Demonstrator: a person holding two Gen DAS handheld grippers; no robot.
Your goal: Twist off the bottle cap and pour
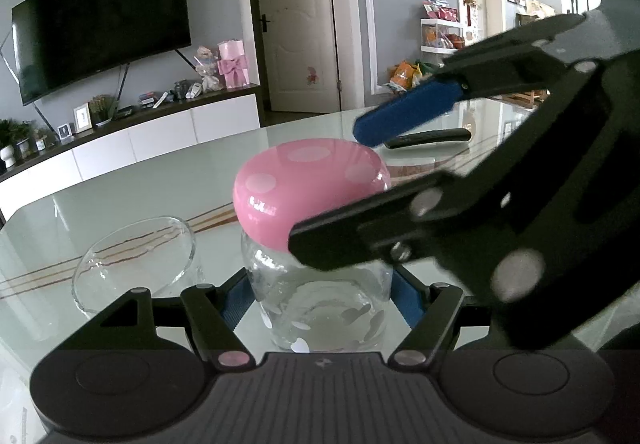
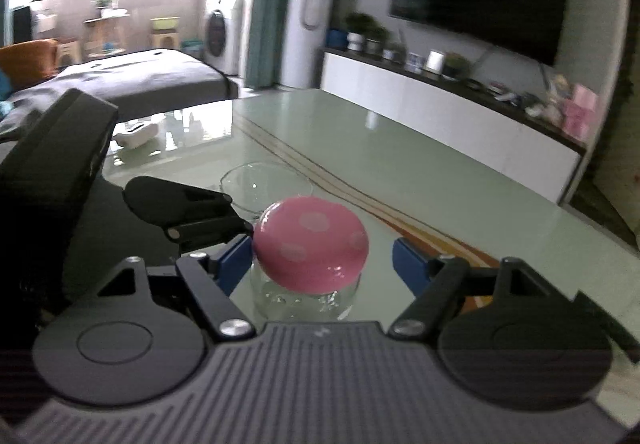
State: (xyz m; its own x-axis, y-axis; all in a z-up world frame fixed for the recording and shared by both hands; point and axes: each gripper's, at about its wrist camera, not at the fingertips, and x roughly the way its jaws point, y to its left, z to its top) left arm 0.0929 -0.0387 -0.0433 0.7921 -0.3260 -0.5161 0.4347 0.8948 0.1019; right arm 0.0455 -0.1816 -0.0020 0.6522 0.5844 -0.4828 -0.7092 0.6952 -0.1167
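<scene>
Left grip on the jar body; right jaws spread either side of the pink cap.

Left gripper: blue pads tight against both sides of the clear glass bottle, low centre of the left wrist view, bottle standing upright on the table. Right gripper: jaws apart, the left blue pad close against the pink spotted cap, the right pad clear of it with a gap; nothing clamped. Cap sits on the bottle's neck, centre frame in both views. In the left view the right gripper reaches in from the right edge, one finger across the cap's lower right, the other above and behind it. Empty glass bowl just left of the bottle. Dark remote further back, centre right. Television upper left on the wall.
</scene>
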